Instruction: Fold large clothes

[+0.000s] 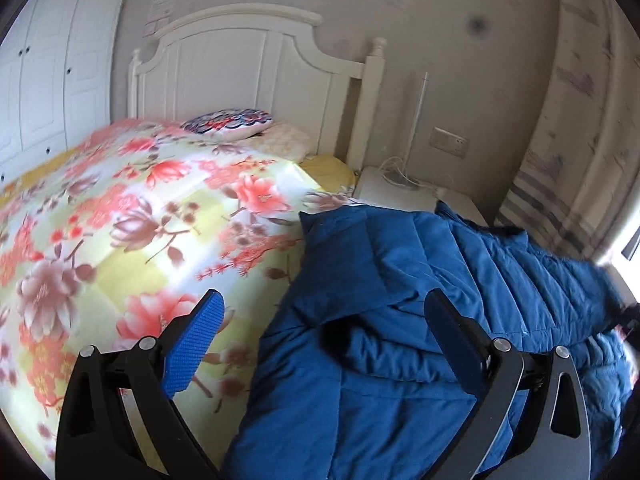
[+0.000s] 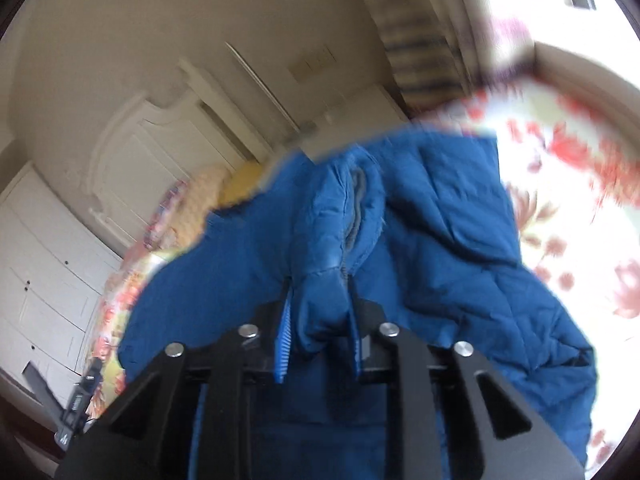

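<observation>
The right gripper [image 2: 320, 304] is clenched on a bunched fold of the blue padded coat [image 2: 420, 240], which spreads ahead of it on the floral bedspread [image 1: 120, 220]. The left gripper [image 1: 320, 320] hangs released above the coat. Advisable: carry the fold across evenly, keeping edges aligned.

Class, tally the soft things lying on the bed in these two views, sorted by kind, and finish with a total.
Blue quilted jacket: 1
Floral bedspread: 1
Pillows by the headboard, one patterned, one cream: 2
Total: 4
</observation>
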The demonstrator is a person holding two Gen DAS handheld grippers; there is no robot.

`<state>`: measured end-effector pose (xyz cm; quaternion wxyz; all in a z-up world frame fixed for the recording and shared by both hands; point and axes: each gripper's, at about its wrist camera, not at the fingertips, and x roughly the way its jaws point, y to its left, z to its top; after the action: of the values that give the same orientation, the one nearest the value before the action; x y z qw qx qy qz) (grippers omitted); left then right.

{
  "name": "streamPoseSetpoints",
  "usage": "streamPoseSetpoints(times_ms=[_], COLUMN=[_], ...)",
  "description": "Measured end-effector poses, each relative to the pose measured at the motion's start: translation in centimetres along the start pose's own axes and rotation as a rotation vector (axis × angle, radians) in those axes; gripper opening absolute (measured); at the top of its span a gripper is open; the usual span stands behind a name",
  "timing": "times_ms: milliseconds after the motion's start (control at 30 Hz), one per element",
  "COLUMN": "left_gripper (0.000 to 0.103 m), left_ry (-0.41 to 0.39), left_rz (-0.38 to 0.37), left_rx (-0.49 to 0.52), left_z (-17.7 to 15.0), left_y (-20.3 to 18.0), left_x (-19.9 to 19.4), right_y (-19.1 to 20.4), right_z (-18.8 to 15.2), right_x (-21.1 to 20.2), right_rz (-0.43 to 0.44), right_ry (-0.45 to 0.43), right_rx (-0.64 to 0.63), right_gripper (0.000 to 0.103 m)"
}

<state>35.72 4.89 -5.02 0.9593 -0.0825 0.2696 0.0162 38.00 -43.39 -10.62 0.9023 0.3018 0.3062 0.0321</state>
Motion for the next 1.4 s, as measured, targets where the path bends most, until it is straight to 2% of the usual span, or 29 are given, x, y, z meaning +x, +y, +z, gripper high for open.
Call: streamPoseSetpoints(times_ms=[133, 233, 300, 400, 467, 533, 600, 767, 833, 900, 1033, 1133, 1233, 1300, 1400], left_gripper=[0.099, 0.099, 0.099, 0.099, 0.099, 0.099, 0.099, 0.099, 0.099, 0.099, 0.099, 0.099, 0.099, 0.099, 0.099], left_ry=[0.016, 0.018, 0.014, 0.021, 0.026, 0.029, 0.025, 0.032, 0.039, 0.045, 0.033, 0.04, 0.111, 0.181, 0.183], left_rz=[0.001, 0.002, 0.0, -0.001, 0.003, 0.007, 0.01, 0.01, 0.01, 0.011, 0.015, -0.023, -0.078, -0.094, -0.084], left_rx=[-0.046, -0.043, -0.032, -0.032, -0.039, -0.03, -0.019, -0.028, -0.047, -0.06, -0.041, -0.049, -0.075, 0.005, 0.124], left_z=[0.1, 0.2, 0.1, 0.0, 0.0, 0.0, 0.0, 0.0, 0.0, 0.0, 0.0, 0.6, 2.6, 4.0, 5.0], left_y=[0.9, 0.8, 0.6, 0.5, 0.6, 0.4, 0.2, 0.3, 0.7, 1.0, 0.5, 0.0, -1.5, -4.1, -7.9], left_x=[0.4, 0.5, 0.4, 0.4, 0.6, 0.6, 0.5, 0.7, 0.8, 0.9, 0.6, 0.1, 0.6, 2.1, 4.4], right_y=[0.1, -1.7, -3.3, -4.0, -2.8, -0.3, 2.5, 8.1, 8.1, 6.6, 3.3, 3.4, 3.8, 3.7, 3.7], right_z=[0.6, 0.7, -0.5, -1.1, -0.7, -0.1, 0.1, -0.6, -1.0, -1.7, -2.2, -2.3, -2.6, -2.5, -2.5], right_x=[-3.5, -1.5, 0.4, 0.1, -1.5, -3.9, -4.5, -0.5, 1.9, 3.5, 2.8, 3.0, 3.2, 3.2, 3.1], right_rz=[0.018, -0.041, -0.085, -0.087, -0.152, -0.213, -0.222, -0.244, -0.288, -0.375, -0.235, -0.245, -0.264, -0.261, -0.25], right_ry=[-0.094, -0.013, 0.053, 0.045, -0.02, -0.139, -0.176, -0.05, 0.041, 0.122, 0.096, 0.103, 0.106, 0.106, 0.105], right_rx=[0.01, 0.035, 0.07, 0.111, 0.066, -0.039, -0.16, -0.448, -0.507, -0.5, -0.407, -0.416, -0.435, -0.433, -0.424], right_gripper=[0.021, 0.023, 0.031, 0.04, 0.042, 0.043, 0.049, 0.052, 0.054, 0.055, 0.055, 0.056, 0.057, 0.057, 0.057])
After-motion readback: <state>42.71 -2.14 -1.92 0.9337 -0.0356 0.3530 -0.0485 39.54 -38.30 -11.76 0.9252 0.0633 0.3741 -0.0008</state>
